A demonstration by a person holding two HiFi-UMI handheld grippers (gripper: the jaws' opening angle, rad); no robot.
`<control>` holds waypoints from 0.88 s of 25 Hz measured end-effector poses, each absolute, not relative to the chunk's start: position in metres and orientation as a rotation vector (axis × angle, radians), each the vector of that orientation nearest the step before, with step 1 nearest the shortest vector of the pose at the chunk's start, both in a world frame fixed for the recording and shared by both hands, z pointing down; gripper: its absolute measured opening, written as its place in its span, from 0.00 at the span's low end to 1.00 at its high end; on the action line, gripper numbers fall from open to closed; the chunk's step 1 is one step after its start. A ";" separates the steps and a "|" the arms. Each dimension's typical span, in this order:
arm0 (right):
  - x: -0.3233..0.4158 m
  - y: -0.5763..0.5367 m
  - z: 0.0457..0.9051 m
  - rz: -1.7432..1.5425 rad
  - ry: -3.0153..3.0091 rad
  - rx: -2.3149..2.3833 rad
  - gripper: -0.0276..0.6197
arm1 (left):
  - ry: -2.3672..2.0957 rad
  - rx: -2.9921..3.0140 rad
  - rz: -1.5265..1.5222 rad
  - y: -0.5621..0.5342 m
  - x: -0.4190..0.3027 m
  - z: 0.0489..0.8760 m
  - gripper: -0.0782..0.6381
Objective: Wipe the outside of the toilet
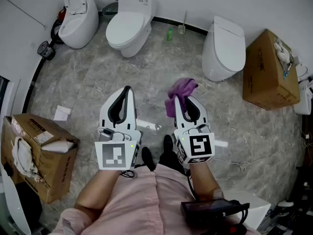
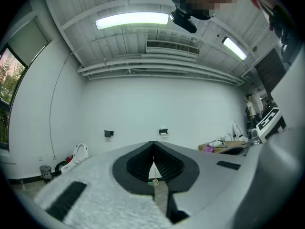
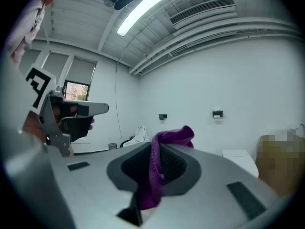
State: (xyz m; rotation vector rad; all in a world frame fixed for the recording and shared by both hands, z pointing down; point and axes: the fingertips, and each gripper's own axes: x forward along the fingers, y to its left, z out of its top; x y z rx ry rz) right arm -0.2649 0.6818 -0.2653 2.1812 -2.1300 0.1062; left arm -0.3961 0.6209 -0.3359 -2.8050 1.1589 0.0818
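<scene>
Pinching a bunched purple fabric cloth (image 1: 179, 91) in my right gripper (image 1: 186, 99), left gripper (image 1: 128, 89) closed on nothing, I judged the cloth might slip free against the far white ceramic toilet (image 1: 128, 28).

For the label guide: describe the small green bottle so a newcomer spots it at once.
Three white toilets stand along the back wall. In the gap between the middle toilet and the right toilet, close to the wall, stands the green bottle. It is the only green thing there; the toilet brush beside it is pale and taller.
</scene>
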 end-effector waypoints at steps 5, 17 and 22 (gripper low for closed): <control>-0.259 0.682 -0.262 0.100 -2.135 2.178 0.13 | 1.158 -2.823 0.058 0.624 -0.387 -0.329 0.12; -0.191 0.658 -0.244 0.158 -2.200 2.154 0.13 | 1.206 -2.809 -0.026 0.606 -0.316 -0.307 0.12; -0.157 0.643 -0.243 0.189 -2.245 2.123 0.13 | 1.236 -2.808 -0.062 0.598 -0.279 -0.309 0.12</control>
